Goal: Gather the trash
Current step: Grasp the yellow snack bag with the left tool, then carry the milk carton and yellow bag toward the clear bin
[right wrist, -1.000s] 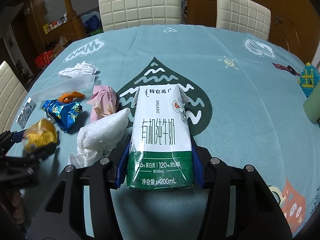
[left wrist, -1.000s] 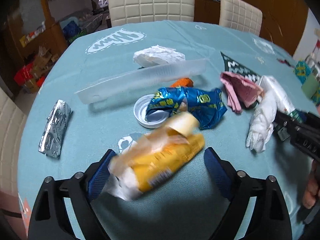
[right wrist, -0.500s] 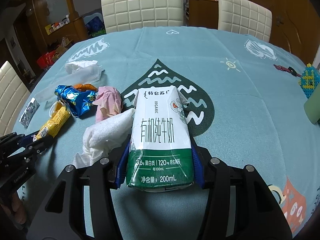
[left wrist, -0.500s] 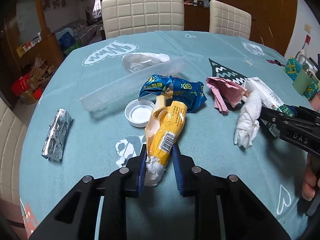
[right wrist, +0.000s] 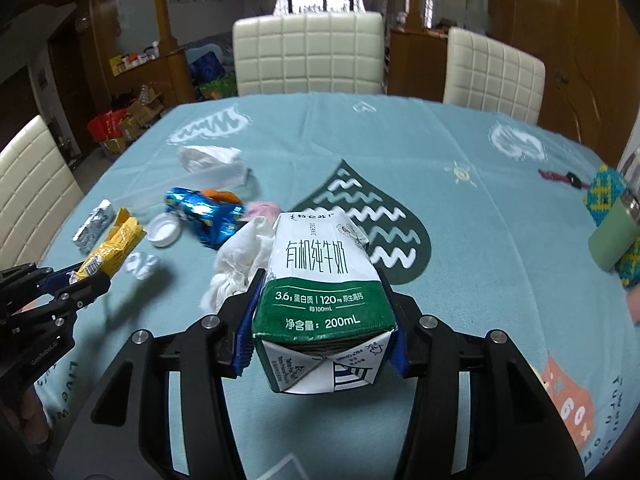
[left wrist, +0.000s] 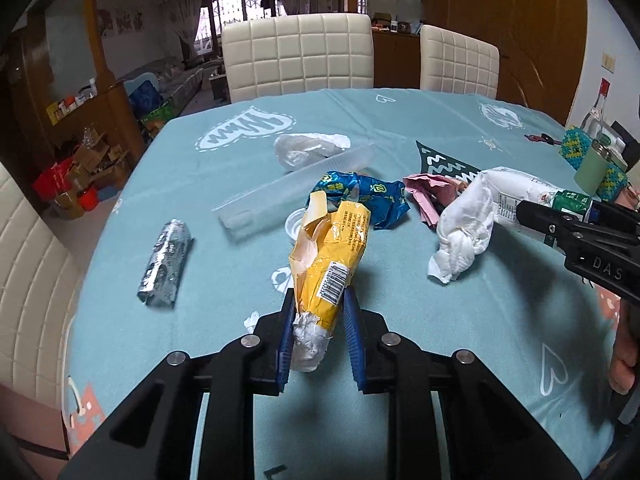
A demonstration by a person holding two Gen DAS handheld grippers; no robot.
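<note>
Left wrist view: the left claw (left wrist: 318, 316) tilts down over the tabletop (left wrist: 440, 320), having just closed, and pinches a yellow wrapper (left wrist: 330, 256) by its lower end, the rest sticking up beyond the blue pads. At its right edge the right claw (left wrist: 560, 220) reaches in from the side, with a hand (left wrist: 622, 360) below it. Only this view shows the pink paper (left wrist: 428, 196) plainly. Right wrist view: the right claw (right wrist: 324, 320), also angled down, grips a milk carton (right wrist: 324, 280) across its green base; a white tissue (right wrist: 240, 264) lies just left. Only here do the carton's print and a green cup (right wrist: 612, 240) show fully.
</note>
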